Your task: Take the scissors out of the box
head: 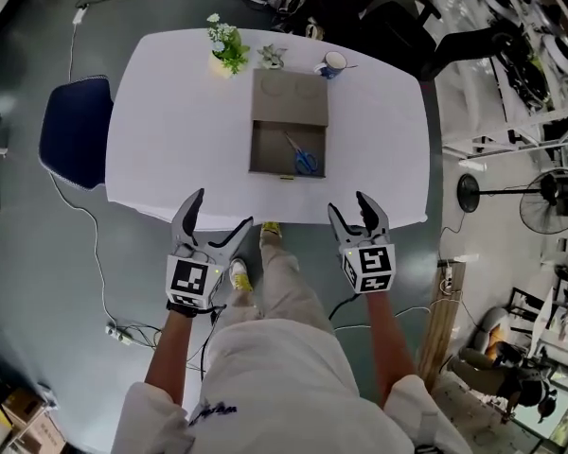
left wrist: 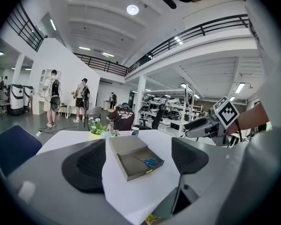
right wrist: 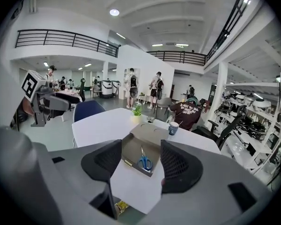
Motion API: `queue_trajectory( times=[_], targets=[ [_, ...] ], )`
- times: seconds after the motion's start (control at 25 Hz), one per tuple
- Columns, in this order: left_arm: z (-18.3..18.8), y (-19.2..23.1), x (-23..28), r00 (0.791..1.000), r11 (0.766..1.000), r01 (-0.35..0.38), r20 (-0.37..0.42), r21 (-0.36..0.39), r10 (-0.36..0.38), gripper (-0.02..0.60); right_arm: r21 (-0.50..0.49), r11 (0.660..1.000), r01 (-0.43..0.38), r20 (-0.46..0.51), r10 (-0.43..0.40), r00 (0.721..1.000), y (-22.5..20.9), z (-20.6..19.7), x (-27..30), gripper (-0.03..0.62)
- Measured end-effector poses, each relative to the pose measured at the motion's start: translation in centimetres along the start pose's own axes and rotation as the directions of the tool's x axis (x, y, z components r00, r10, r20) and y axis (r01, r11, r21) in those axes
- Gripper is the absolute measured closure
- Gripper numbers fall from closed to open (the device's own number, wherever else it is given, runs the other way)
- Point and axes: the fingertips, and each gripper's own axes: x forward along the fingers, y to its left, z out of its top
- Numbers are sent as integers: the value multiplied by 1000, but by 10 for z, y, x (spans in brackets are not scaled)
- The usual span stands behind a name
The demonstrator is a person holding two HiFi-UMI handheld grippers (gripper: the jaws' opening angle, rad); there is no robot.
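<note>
A grey-brown box (head: 289,95) lies in the middle of the white table (head: 170,130), its drawer pulled out toward me. Blue-handled scissors (head: 305,159) lie inside the drawer at its right side. My left gripper (head: 223,208) hovers off the table's near edge, left of the box, open and empty. My right gripper (head: 348,202) hangs at the same edge to the right, also open and empty. In the left gripper view the box (left wrist: 126,146) and scissors (left wrist: 148,161) show between the pads (left wrist: 84,165). The right gripper view frames the scissors (right wrist: 144,162) between its pads (right wrist: 178,165).
At the table's far edge stand a flowering pot plant (head: 227,47), a small plant (head: 270,57) and a mug (head: 333,62). A blue chair (head: 74,130) sits at the left end. A floor fan (head: 549,206) and cables lie around. People stand in the background.
</note>
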Motion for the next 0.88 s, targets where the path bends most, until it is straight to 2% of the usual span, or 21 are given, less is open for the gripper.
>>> queue_trajectory(
  times=[0.4, 0.68, 0.88],
  targets=[
    [-41, 12, 53, 993, 999, -16, -121, -39, 12, 168, -2, 998, -65, -163, 64, 985, -18, -40, 84, 348],
    [-51, 6, 93, 992, 999, -10, -126, -44, 4, 187, 38, 991, -126, -249, 132, 960, -14, -79, 134, 375],
    [-65, -1, 125, 987, 997, 28, -158, -74, -39, 204, 28, 991, -131, -320, 133, 938, -21, -103, 162, 382]
  ],
)
